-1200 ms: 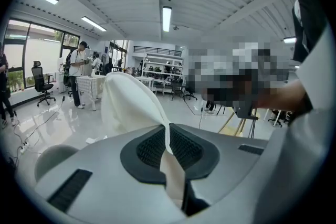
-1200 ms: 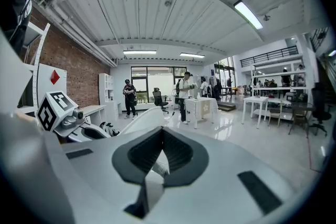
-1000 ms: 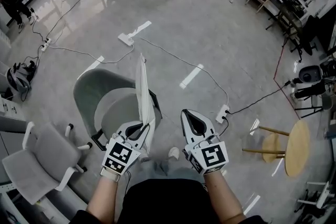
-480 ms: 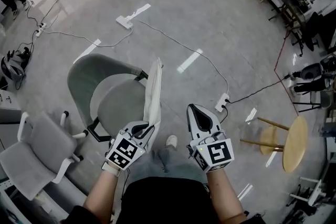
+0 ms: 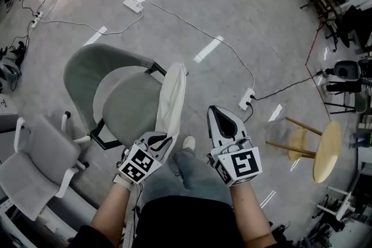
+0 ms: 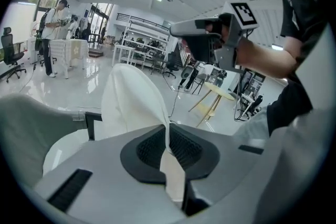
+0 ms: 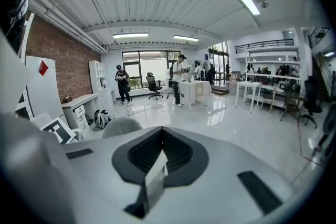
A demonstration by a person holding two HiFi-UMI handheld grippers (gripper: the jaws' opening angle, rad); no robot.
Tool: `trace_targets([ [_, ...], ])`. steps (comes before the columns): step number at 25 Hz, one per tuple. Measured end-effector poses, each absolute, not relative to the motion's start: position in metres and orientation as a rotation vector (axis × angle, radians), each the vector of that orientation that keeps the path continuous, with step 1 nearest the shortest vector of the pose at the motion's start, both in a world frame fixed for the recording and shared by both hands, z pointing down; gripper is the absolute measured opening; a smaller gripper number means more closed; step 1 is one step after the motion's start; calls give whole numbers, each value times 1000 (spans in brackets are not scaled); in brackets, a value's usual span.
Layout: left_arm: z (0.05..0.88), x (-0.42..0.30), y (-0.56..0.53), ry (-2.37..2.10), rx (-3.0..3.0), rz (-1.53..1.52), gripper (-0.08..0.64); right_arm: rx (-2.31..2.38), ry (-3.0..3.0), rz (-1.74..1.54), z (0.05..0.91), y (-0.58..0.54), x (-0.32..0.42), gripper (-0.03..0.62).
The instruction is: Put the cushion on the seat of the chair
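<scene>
Your left gripper (image 5: 164,141) has its jaws clamped on the white cushion (image 5: 173,96), probably light and floppy; your right gripper (image 5: 217,115), jaws together, could pinch its free edge.

The seat (image 5: 131,110) of the grey chair (image 5: 78,75) lay open from above. Its curved backrest (image 5: 110,55) walled the far and left sides. The cushion (image 5: 173,96), upright on edge in the closed left tongs (image 5: 164,137), fenced the right. A second chair (image 5: 35,160) crowded the near-left corner. Right of the cushion, open floor (image 5: 273,32) ran to a wooden stool (image 5: 325,151), crossed by a cable (image 5: 232,50) and a power strip (image 5: 246,99).
</scene>
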State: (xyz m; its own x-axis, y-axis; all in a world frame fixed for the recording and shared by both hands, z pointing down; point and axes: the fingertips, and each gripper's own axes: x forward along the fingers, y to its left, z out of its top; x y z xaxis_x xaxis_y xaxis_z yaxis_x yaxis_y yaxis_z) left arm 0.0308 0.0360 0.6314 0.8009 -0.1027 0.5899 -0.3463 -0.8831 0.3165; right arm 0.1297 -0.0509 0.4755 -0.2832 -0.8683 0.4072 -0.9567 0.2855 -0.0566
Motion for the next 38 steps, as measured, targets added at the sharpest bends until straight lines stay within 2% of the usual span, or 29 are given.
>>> trace_targets([
  [21, 666, 20, 97, -248, 2500, 820, 29, 1573, -2262, 469, 503, -34, 116, 8],
  [38, 738, -6, 101, -86, 2412, 878, 29, 1478, -2249, 516, 547, -50, 92, 8],
])
